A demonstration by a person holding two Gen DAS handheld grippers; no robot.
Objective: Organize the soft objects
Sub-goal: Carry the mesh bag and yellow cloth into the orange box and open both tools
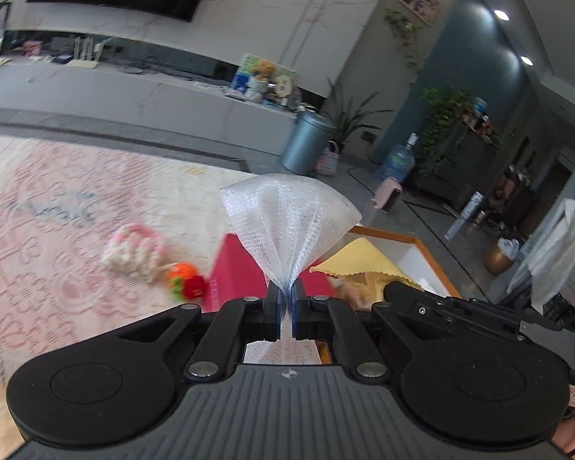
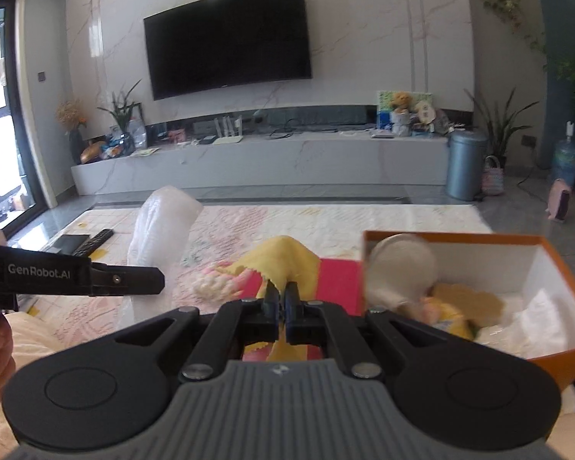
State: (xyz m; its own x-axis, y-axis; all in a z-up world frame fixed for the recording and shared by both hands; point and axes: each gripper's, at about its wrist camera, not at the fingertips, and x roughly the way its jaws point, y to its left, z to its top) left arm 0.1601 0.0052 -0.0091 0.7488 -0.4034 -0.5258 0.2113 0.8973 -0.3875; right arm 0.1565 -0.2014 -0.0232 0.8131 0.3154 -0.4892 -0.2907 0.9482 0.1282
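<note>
Left gripper (image 1: 286, 295): clamped on white mesh cloth (image 1: 287, 222), lifted clear for sorting. Right gripper (image 2: 281, 299): clamped on yellow cloth (image 2: 283, 258), beside the orange box (image 2: 563, 268), likely its destination. Pink-white plush (image 1: 136, 247) lay on the patterned cover.

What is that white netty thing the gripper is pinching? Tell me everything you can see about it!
The white mesh cloth is thin, see-through netting, like gauze. The left gripper is shut on its middle, so it bunches tightly there and fans out above the fingers like an open fan, with soft folds. A little more of it hangs below the fingers. It is lifted in the air, above the pink mat. Only the gripper touches it. In the right wrist view it looks like a pale, blurry bundle.
</note>
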